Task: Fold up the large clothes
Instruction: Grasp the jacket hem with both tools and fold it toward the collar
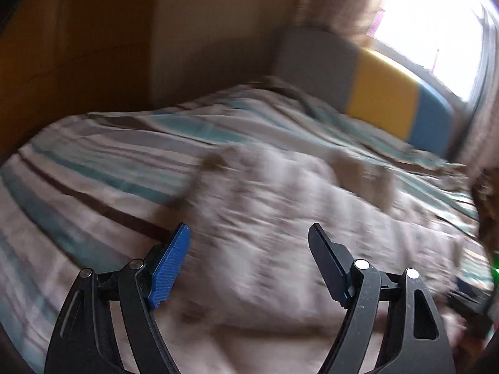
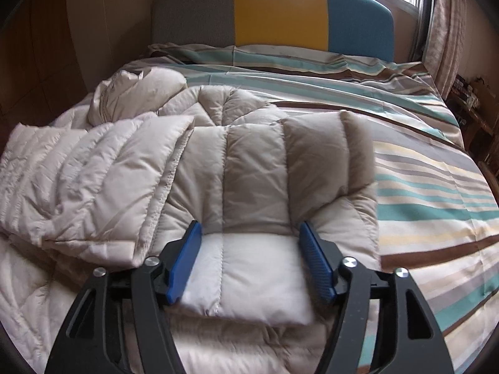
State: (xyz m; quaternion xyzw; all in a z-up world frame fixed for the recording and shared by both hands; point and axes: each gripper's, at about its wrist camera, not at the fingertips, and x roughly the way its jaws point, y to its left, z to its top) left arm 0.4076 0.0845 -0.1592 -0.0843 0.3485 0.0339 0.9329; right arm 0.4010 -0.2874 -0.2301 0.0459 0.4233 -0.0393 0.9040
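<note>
A beige quilted down coat (image 2: 255, 155) lies spread on the bed, one padded panel (image 2: 93, 180) folded over its left part and the hood (image 2: 140, 93) bunched behind. My right gripper (image 2: 250, 223) hovers low over the coat's near edge, and a puffy fold fills the gap between its blue pads (image 2: 184, 268) without looking squeezed. The left wrist view is blurred. There the coat (image 1: 280, 193) appears as a pale mass ahead, and my left gripper (image 1: 249, 229) stands open above it with nothing between its fingers.
The bed carries a sheet (image 2: 430, 193) striped in teal, brown and cream. A grey, yellow and blue headboard (image 2: 280, 12) stands at the far end under a bright window (image 1: 430, 25). Wooden panelling (image 1: 62, 46) runs along the left, and a cluttered shelf (image 2: 474, 99) is at right.
</note>
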